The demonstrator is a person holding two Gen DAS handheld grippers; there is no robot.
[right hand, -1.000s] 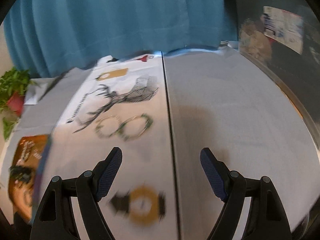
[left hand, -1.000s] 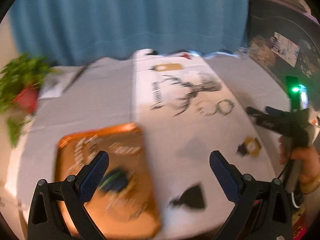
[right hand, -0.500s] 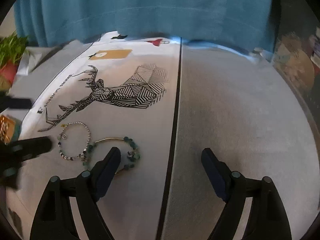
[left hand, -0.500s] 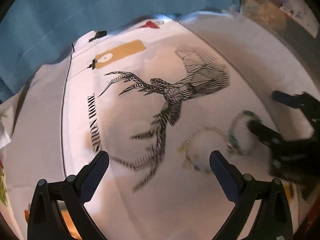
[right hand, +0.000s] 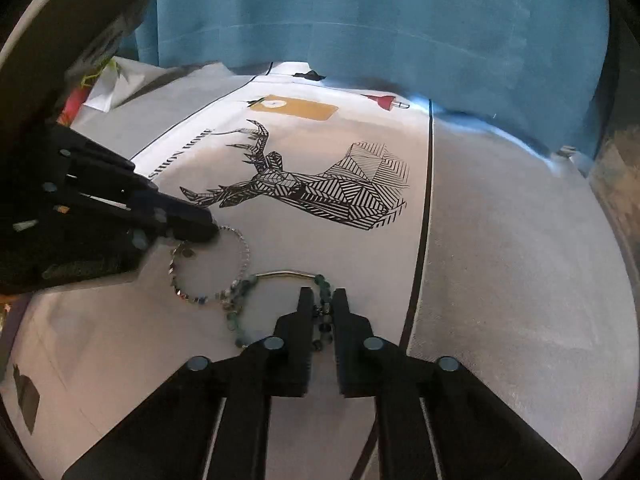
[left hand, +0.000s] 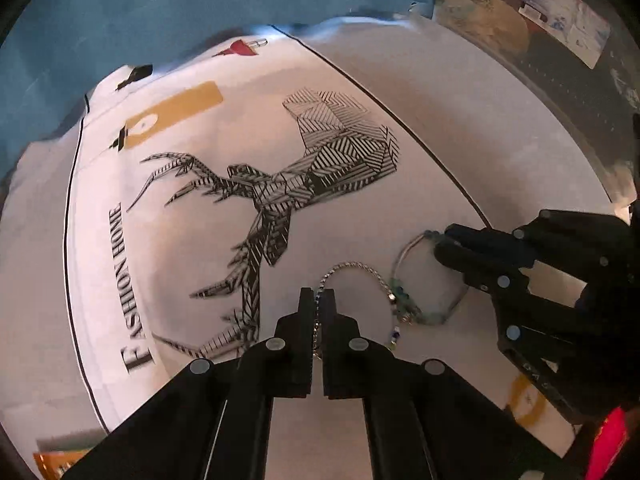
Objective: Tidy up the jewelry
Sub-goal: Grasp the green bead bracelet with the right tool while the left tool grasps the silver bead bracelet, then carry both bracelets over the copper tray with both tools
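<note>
Two bracelets lie side by side on a white cloth (left hand: 192,264) printed with a deer. My left gripper (left hand: 318,296) is shut on the silver chain bracelet (left hand: 356,270), which also shows in the right wrist view (right hand: 242,254). My right gripper (right hand: 322,300) is shut on the green bead bracelet (right hand: 280,276), which also shows in the left wrist view (left hand: 408,304). Both bracelets rest on the cloth and touch each other. In the left wrist view the right gripper (left hand: 442,246) comes in from the right. In the right wrist view the left gripper (right hand: 208,228) comes in from the left.
An orange tray corner (left hand: 56,462) shows at the lower left. A gold ring print (left hand: 528,402) lies on the cloth at the right. A blue curtain (right hand: 360,12) hangs behind the table. Dark shelving (left hand: 560,40) stands at the far right.
Both grippers have moved in over the bracelets and closed from wide open, the left on the silver chain bracelet and the right on the green bead bracelet.
</note>
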